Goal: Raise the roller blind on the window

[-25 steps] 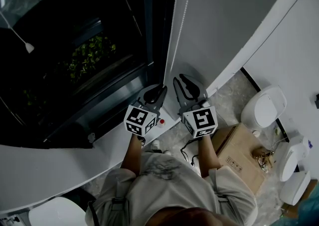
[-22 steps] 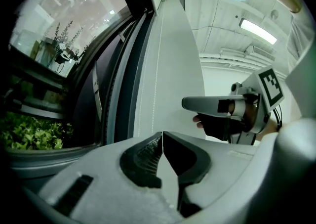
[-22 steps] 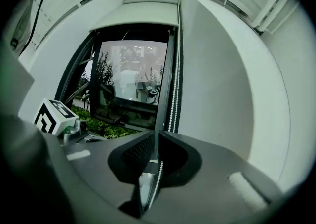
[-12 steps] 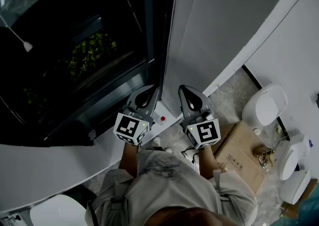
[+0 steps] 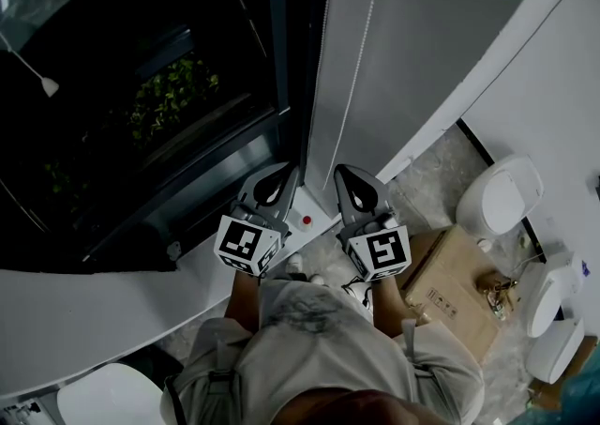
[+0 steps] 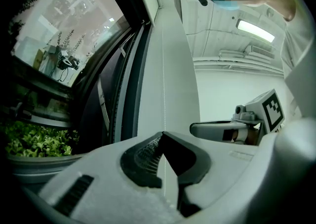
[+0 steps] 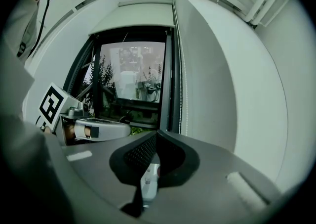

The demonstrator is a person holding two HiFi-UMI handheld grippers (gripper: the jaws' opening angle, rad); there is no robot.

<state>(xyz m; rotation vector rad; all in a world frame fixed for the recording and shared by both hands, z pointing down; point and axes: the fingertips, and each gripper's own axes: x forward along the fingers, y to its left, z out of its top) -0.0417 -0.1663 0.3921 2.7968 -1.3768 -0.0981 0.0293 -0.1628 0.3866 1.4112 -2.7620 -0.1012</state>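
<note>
The window (image 5: 141, 85) (image 7: 131, 72) is bare dark glass, with the blind's pale housing (image 7: 133, 18) across its top. A thin bead chain (image 5: 367, 48) (image 6: 163, 69) (image 7: 180, 69) hangs beside the frame, in front of the grey wall. My left gripper (image 5: 286, 173) (image 6: 162, 133) is shut, and the chain runs straight into its tips and shows again below them. My right gripper (image 5: 349, 173) (image 7: 157, 132) is shut beside it. In the right gripper view the chain passes just right of its tips, and I see nothing pinched there.
A white sill (image 5: 94, 311) runs under the window, with a small white part with a red dot (image 5: 307, 220) on it between my grippers. On the floor to the right are a cardboard box (image 5: 455, 287) and round white housings (image 5: 497, 203). Plants (image 5: 169, 99) show outside.
Both grippers dropped toward the person from higher on the chain, and their open jaws closed. One chain strand now slants further right.
</note>
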